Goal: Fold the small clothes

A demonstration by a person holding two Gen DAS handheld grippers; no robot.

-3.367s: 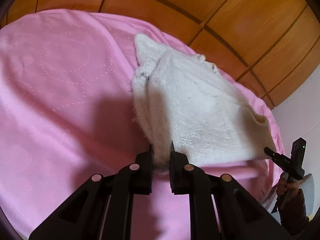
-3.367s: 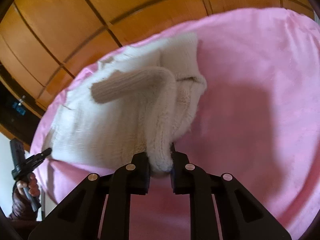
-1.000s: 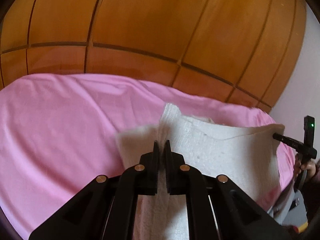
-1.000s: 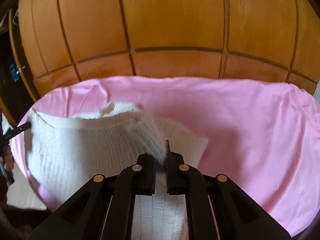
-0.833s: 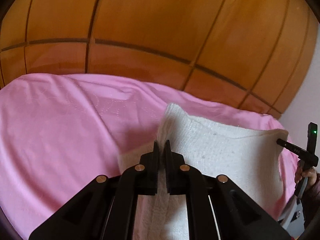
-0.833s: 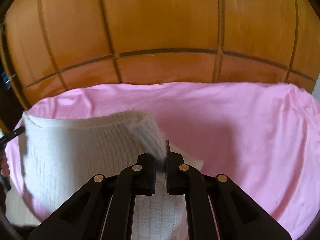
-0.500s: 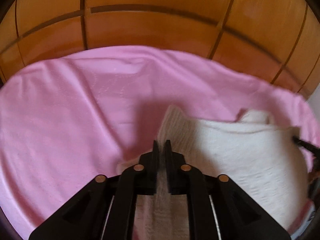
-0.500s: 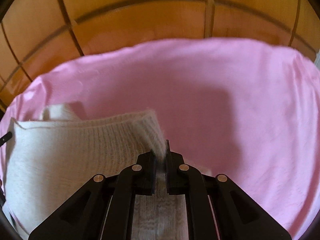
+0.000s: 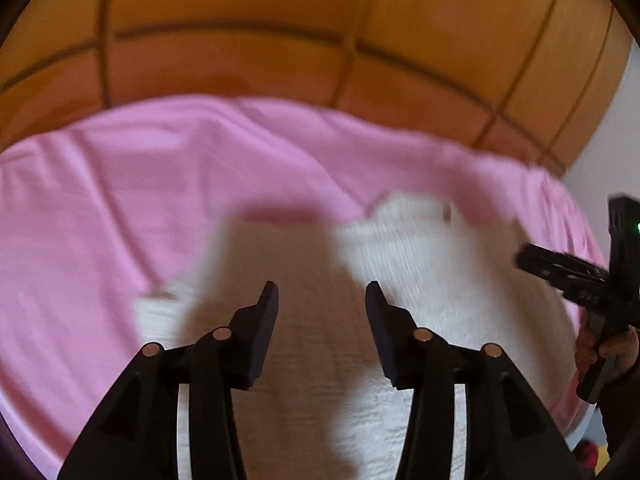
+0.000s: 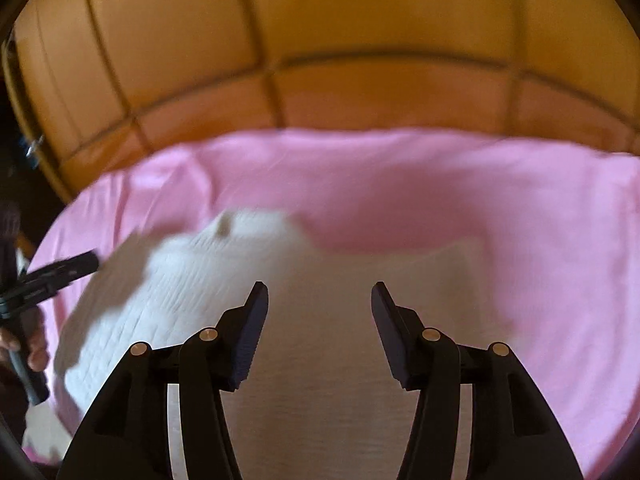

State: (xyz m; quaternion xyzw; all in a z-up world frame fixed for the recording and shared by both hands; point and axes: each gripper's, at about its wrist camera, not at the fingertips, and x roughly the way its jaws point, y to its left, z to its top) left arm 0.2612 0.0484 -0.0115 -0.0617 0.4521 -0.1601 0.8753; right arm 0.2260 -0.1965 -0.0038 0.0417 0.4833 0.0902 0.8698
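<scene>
A white knitted sweater (image 9: 420,280) lies on the pink bedsheet (image 9: 140,200), folded over on itself. It also shows in the right wrist view (image 10: 320,280). My left gripper (image 9: 322,294) is open and empty just above the sweater's near left part. My right gripper (image 10: 318,294) is open and empty above the sweater's near right part. The right gripper shows at the right edge of the left wrist view (image 9: 576,276). The left gripper shows at the left edge of the right wrist view (image 10: 52,276). Both views are blurred.
A wooden panelled headboard (image 9: 280,40) rises behind the bed, also in the right wrist view (image 10: 360,40). Pink sheet (image 10: 520,220) lies to the left and right of the sweater. A white wall (image 9: 608,140) stands at the far right.
Both grippers were shut on the sweater's edge, lifted it and carried it forward over the rest. Now both have opened, let the sweater go, and it lies folded on the sheet.
</scene>
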